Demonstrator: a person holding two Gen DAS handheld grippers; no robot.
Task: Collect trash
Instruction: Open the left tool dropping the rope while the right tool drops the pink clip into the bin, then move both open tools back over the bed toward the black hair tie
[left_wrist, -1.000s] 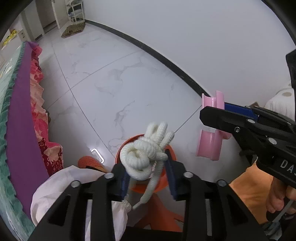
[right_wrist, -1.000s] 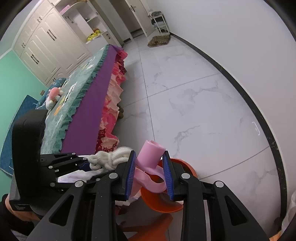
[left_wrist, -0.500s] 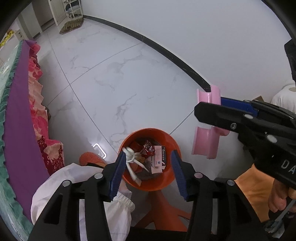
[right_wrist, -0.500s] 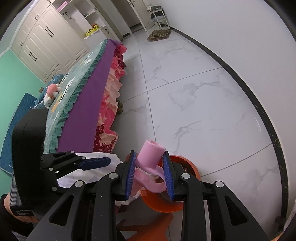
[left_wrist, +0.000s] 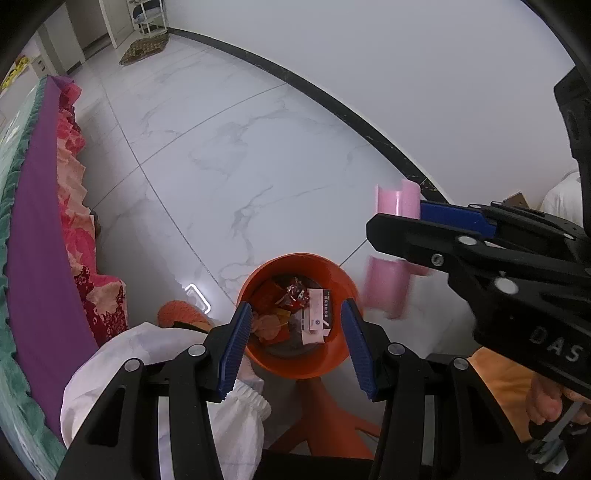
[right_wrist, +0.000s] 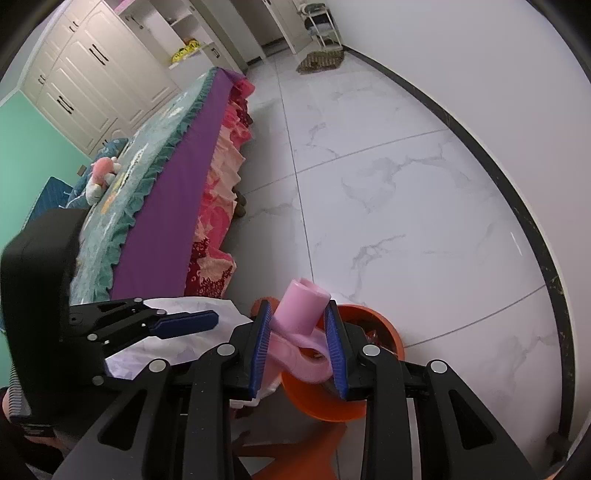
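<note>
Left tool (left_wrist: 297, 345) hangs w/ jaws apart, nothing between, over the round orange plastic bin (left_wrist: 295, 363). Right tool (right_wrist: 297, 343) is clamped on the pink plastic roller piece (right_wrist: 301, 308) beside the rim; letting go off-centre could bounce it onto the floor.

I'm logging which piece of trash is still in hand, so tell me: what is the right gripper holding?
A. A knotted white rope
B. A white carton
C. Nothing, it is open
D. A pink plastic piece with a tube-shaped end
D: the right gripper is shut on the pink plastic piece, whose tube end sticks up between its blue pads above the orange bin.
</note>
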